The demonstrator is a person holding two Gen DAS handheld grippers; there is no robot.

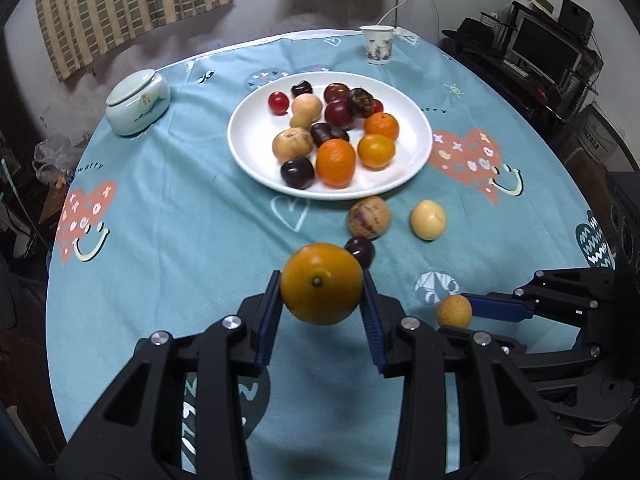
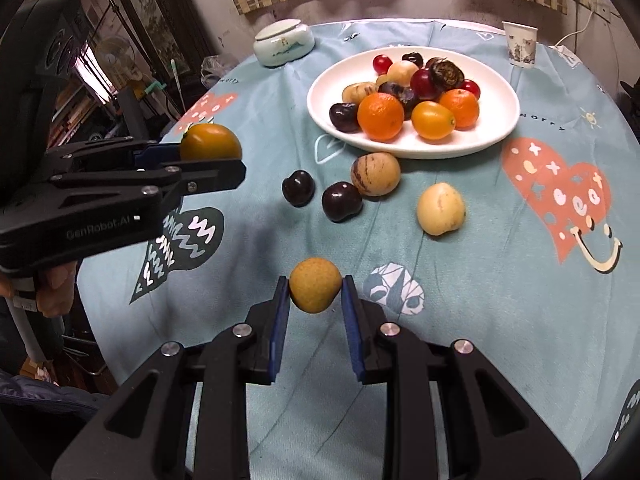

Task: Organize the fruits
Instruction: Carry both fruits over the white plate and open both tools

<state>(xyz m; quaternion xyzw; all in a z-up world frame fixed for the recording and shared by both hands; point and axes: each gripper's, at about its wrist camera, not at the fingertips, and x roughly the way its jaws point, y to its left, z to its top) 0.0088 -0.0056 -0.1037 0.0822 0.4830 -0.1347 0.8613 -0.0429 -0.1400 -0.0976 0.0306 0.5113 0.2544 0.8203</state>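
Observation:
My left gripper (image 1: 322, 286) is shut on an orange fruit (image 1: 321, 283) and holds it above the cloth, short of the white plate (image 1: 416, 120). It shows at the left of the right wrist view (image 2: 210, 158). My right gripper (image 2: 315, 292) is shut on a small tan fruit (image 2: 315, 290), also seen low right in the left wrist view (image 1: 454, 311). The plate (image 2: 500, 92) holds several oranges, dark plums, red and pale fruits. On the cloth lie a striped tan fruit (image 2: 375, 173), a pale yellow fruit (image 2: 440, 209) and two dark plums (image 2: 298, 188) (image 2: 342, 201).
A pale lidded jar (image 1: 137, 104) stands at the far left of the round table and a paper cup (image 1: 377, 44) at the far edge. The blue printed tablecloth (image 1: 180, 208) covers the table. Shelves and a monitor (image 1: 544, 48) stand beyond the right edge.

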